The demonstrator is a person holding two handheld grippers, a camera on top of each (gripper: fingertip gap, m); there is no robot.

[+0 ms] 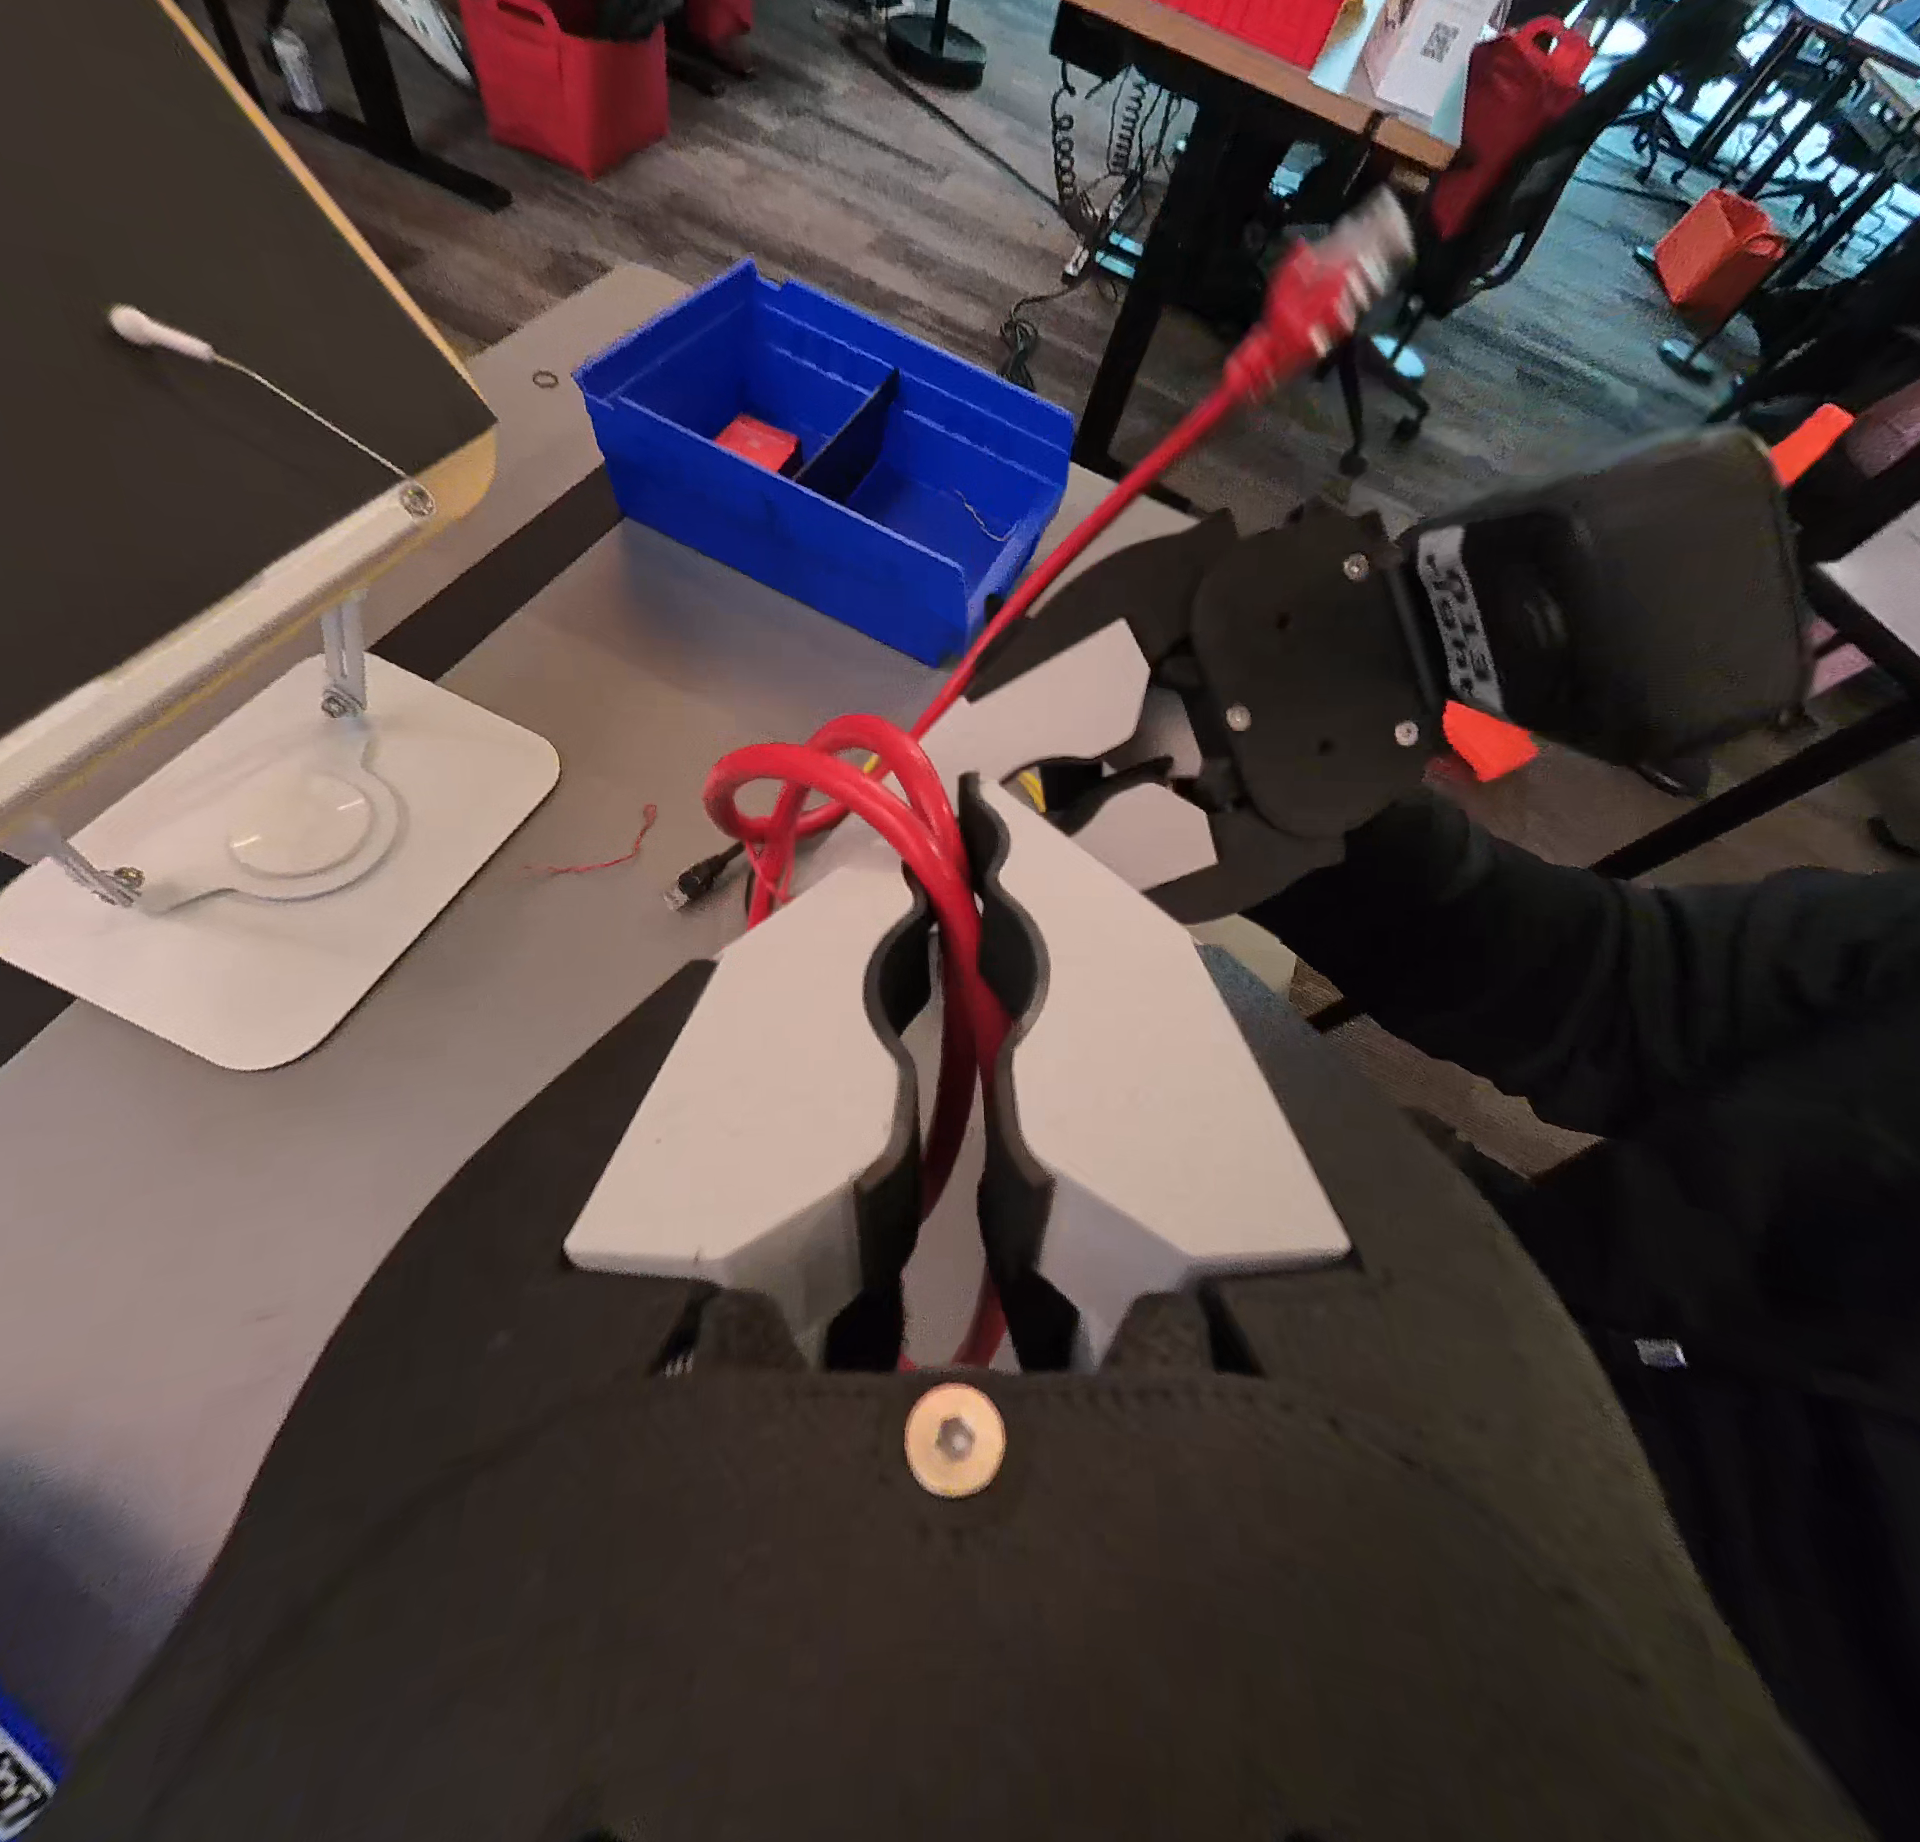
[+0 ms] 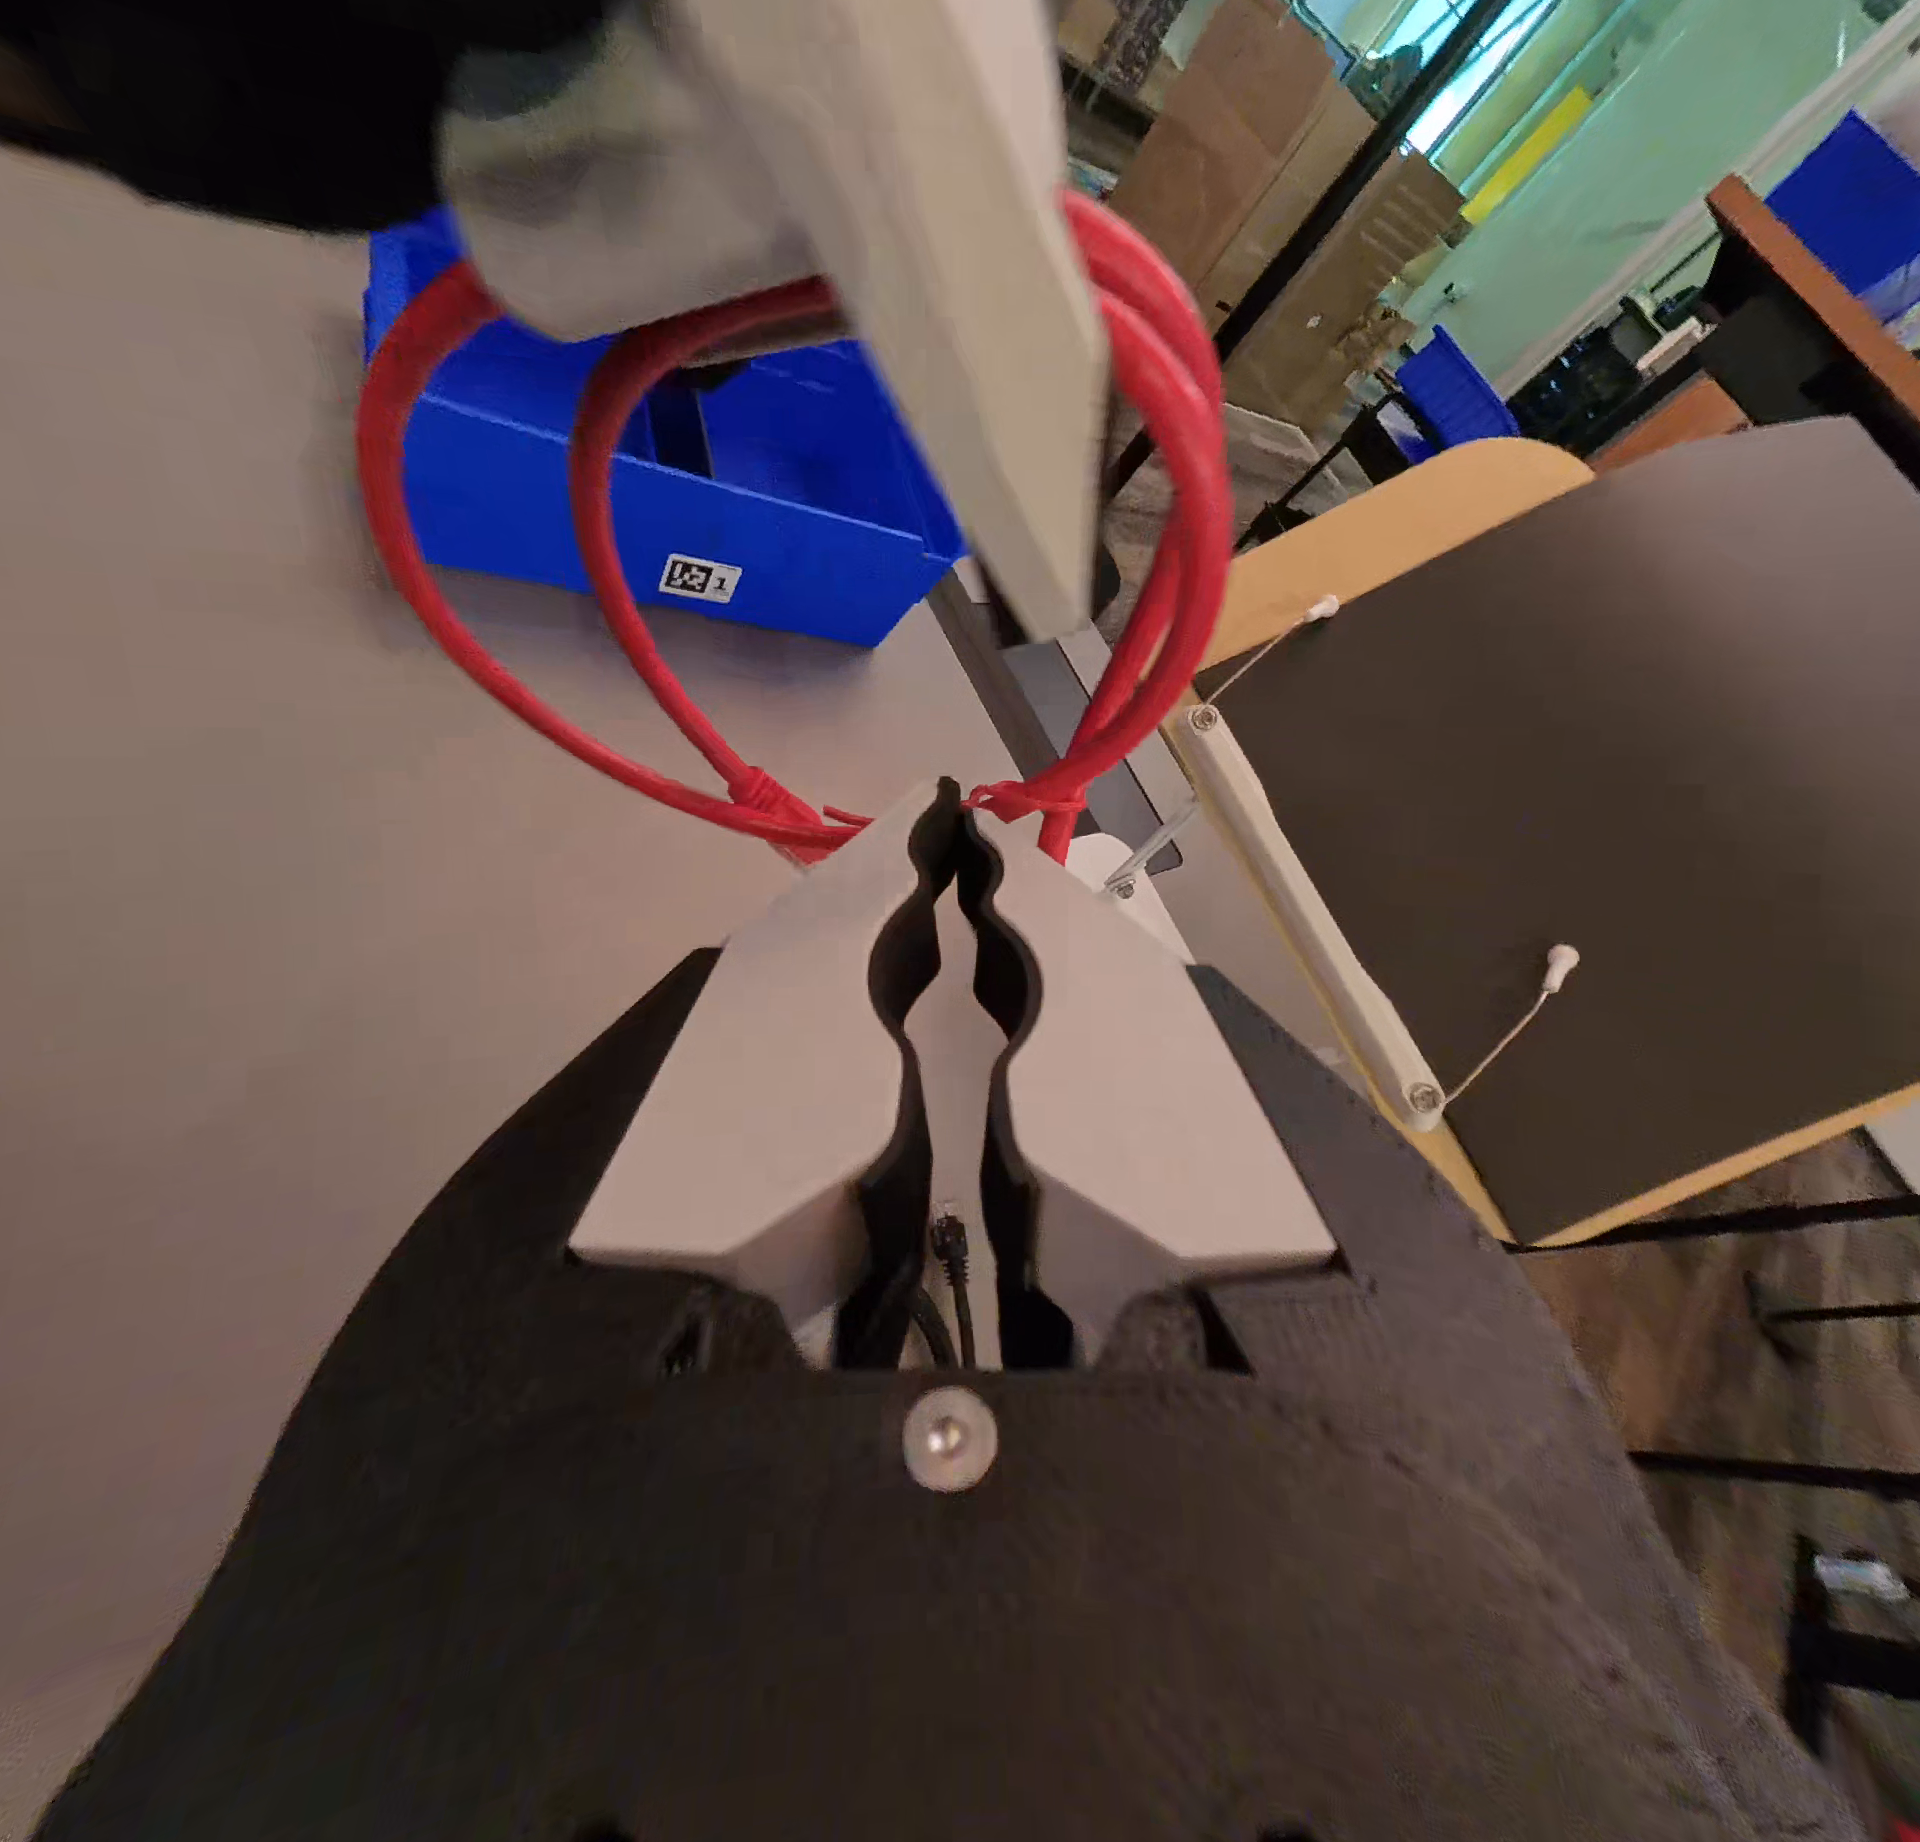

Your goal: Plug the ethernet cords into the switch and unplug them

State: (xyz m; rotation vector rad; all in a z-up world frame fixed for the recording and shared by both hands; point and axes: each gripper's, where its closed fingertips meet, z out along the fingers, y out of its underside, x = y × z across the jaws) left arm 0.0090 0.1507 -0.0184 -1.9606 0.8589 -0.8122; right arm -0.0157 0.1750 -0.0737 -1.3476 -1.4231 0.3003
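A coiled red ethernet cord [image 1: 821,764] hangs above the grey table [image 1: 312,1221]. My left gripper [image 1: 948,857] is shut on the coil, with strands running between its fingers. One straight end rises to a blurred red plug [image 1: 1335,280] at the upper right. My right gripper [image 2: 951,805] is shut, its tips pinching the red cord [image 2: 1164,421] where a thin red tie wraps it. It also shows in the left wrist view [image 1: 1049,712], held by a black-gloved hand. A black ethernet plug [image 1: 691,883] lies on the table. No switch is in view.
A blue divided bin [image 1: 831,504] stands behind the cord and holds a small red object [image 1: 758,442]. A tilted black board [image 1: 187,234] on a white stand [image 1: 281,909] is at the left. A loose red tie [image 1: 603,857] lies on the table. Desks, chairs and red bags stand beyond. Some 6 cm of space lies between my two pairs of fingers.
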